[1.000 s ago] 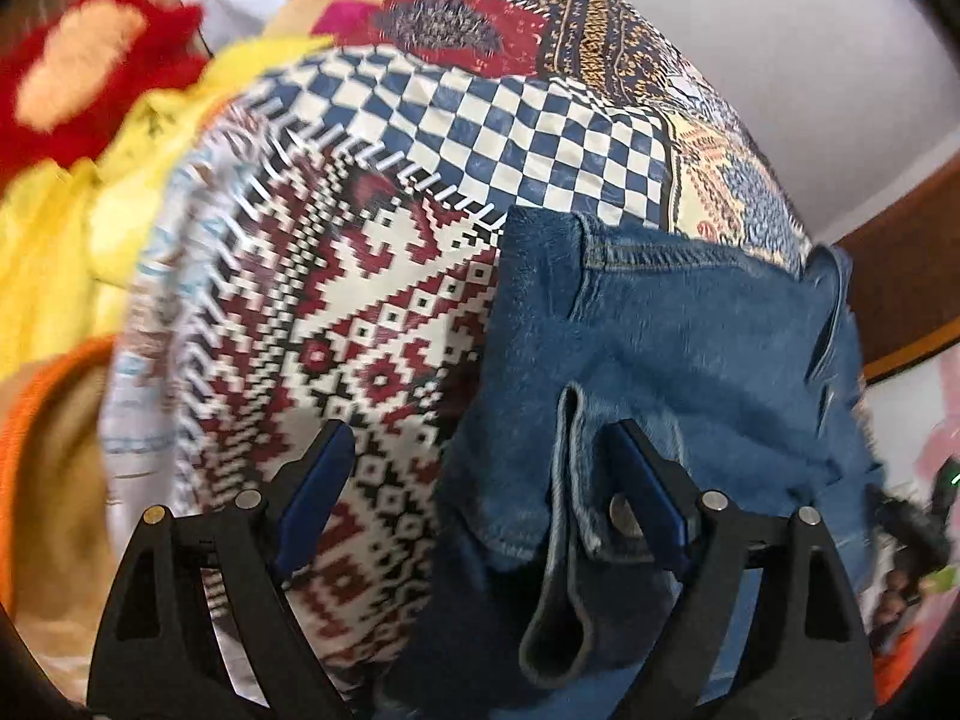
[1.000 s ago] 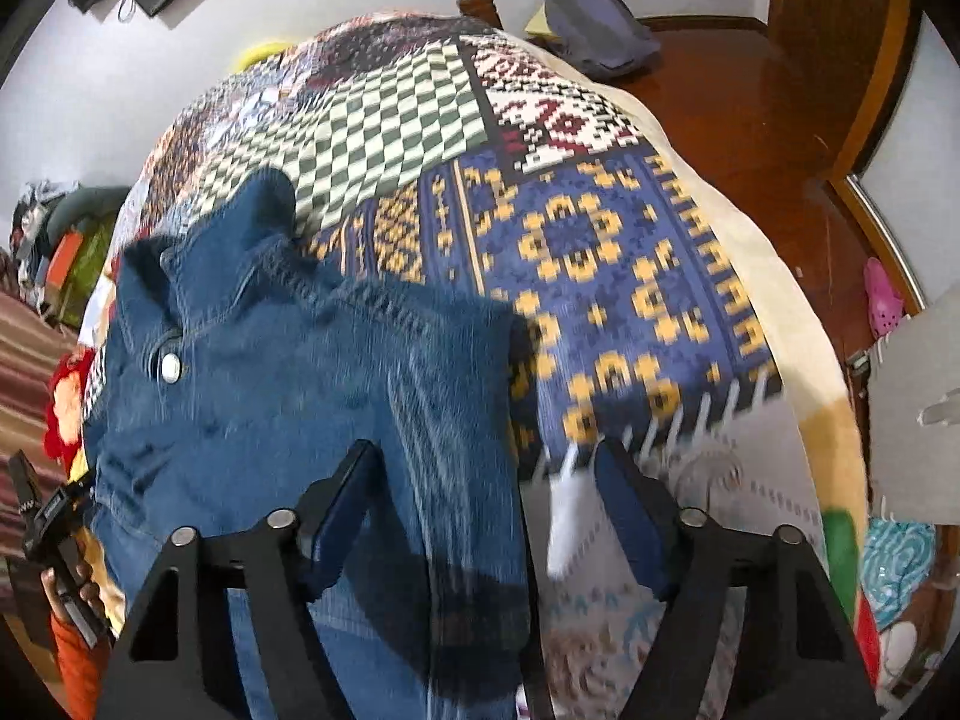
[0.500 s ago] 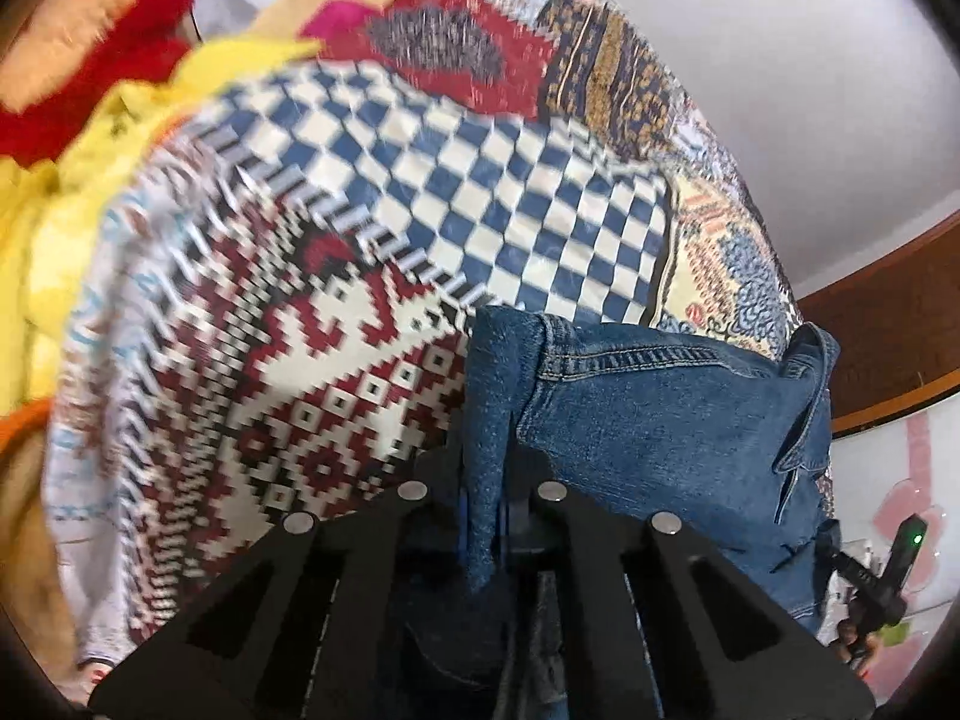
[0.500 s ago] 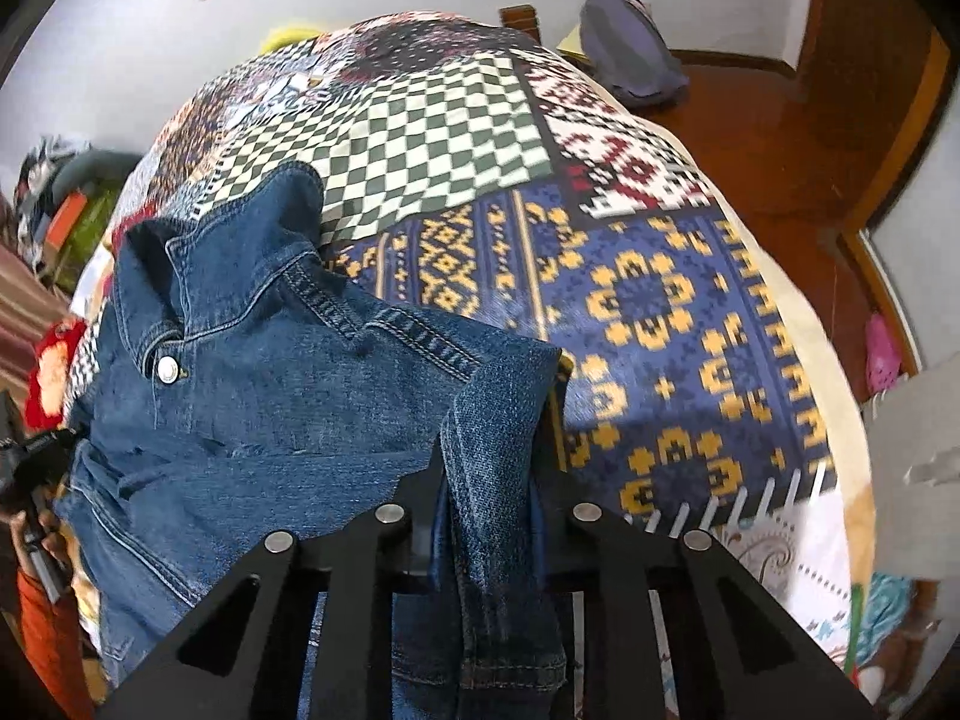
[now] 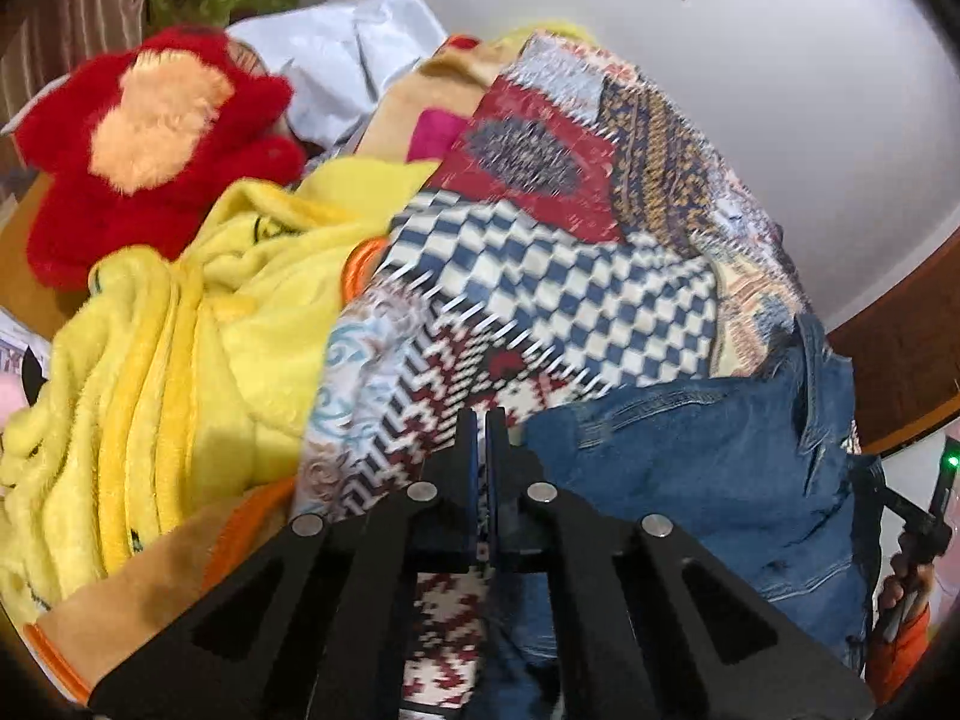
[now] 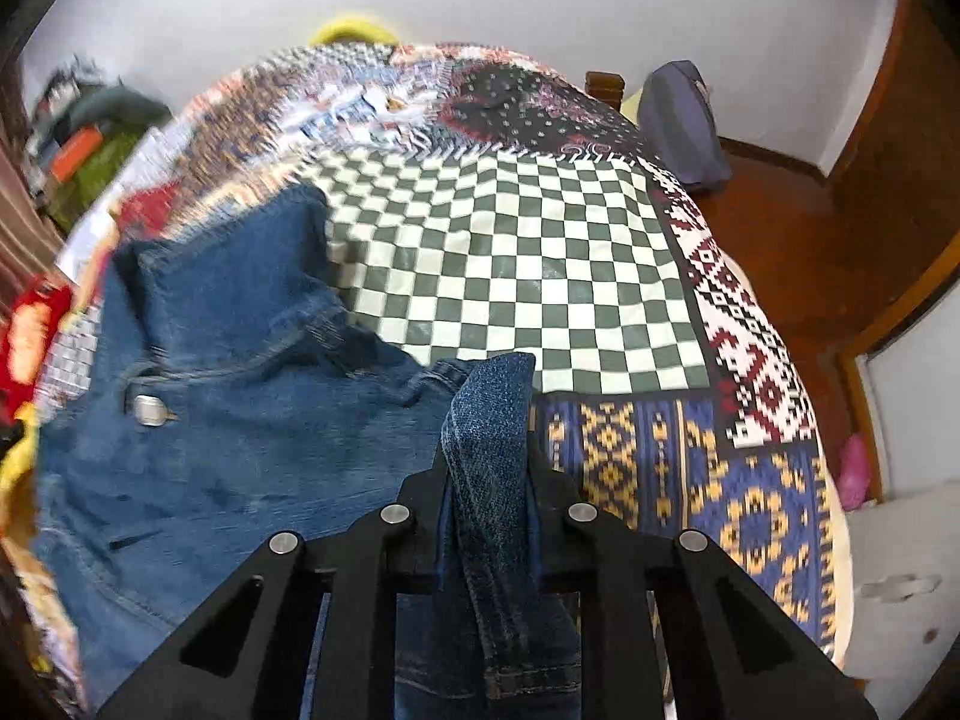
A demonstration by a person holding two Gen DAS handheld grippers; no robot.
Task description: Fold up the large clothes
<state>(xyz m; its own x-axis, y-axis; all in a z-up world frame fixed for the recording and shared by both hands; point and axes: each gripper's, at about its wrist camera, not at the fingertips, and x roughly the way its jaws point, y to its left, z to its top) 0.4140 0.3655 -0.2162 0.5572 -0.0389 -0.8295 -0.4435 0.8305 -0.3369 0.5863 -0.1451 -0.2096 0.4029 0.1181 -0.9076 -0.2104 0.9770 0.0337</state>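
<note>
right gripper (image 6: 487, 420) clamped on a fold of the denim jacket (image 6: 240, 420), spread over the patchwork quilt (image 6: 510, 276) on the bed. left gripper (image 5: 481, 438) pressed together, nothing visibly between (jacket (image 5: 690, 468) just beside).

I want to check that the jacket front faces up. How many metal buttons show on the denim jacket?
1. A single metal button sits near the collar of the denim jacket, at the left of the right wrist view. Others may be hidden in folds.
</note>
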